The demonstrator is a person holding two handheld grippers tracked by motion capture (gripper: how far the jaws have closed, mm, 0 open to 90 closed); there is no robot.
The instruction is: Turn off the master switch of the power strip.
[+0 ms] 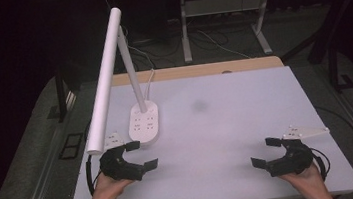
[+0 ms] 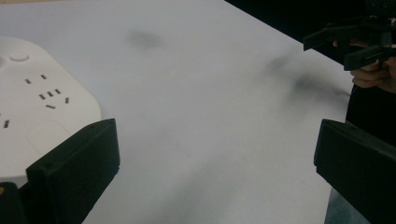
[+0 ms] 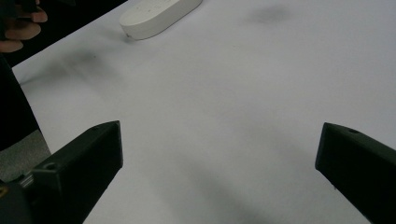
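A white desk lamp stands at the table's left: its flat oval base (image 1: pixel 144 124) carries sockets and buttons, a thin stem (image 1: pixel 131 74) rises from it, and a long white tube head (image 1: pixel 104 82) slants toward me. My left gripper (image 1: pixel 140 155) hovers open just in front of the base, nothing between its jaws; the left gripper view has the base (image 2: pixel 42 107) beside its left jaw. My right gripper (image 1: pixel 266 152) is open and empty near the front right corner. The right gripper view looks across the table to the base (image 3: pixel 159 16).
The white table (image 1: pixel 227 124) has a wooden strip (image 1: pixel 196 70) along its far edge. The lamp's cord (image 1: pixel 150 80) runs off the back. Beyond stand desk legs (image 1: pixel 184 28) and floor cables. A faint dark smudge (image 1: pixel 198 106) marks the table's middle.
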